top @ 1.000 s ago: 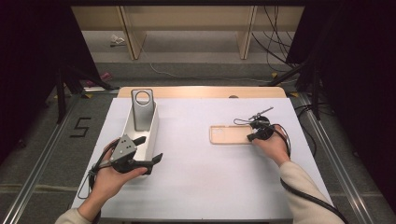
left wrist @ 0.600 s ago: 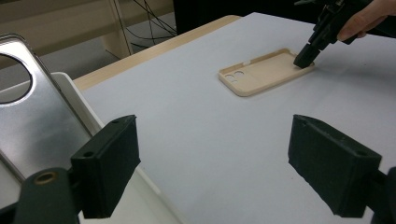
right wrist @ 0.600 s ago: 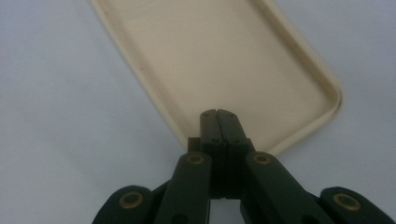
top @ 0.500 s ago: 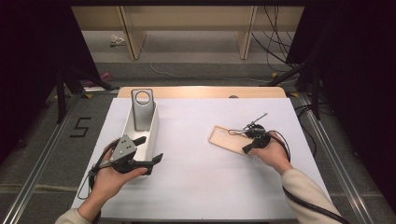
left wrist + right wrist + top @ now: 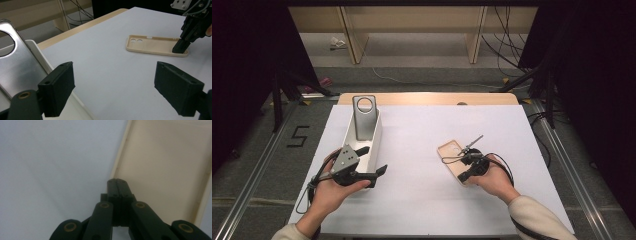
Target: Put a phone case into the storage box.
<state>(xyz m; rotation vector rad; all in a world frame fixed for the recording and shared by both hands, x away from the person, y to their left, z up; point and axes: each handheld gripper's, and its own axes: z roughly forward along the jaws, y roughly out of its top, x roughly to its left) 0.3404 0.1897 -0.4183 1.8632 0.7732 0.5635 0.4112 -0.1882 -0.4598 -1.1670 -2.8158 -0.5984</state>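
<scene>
On the near right of the counter [image 5: 422, 200], the right tongs [image 5: 463, 176] are pressed together, tips set down inside the near end of the beige phone case [image 5: 452, 154] — pushing, not pinching. Risk: with no grip, the tips could skid over the low rim and the case spin away. Over on the left, the left tongs [image 5: 374, 162] sit spread and empty beside the white tray [image 5: 374, 135]. Farther back, a silvery case [image 5: 363, 117] leans in that tray; a careless nudge could tip it.
</scene>
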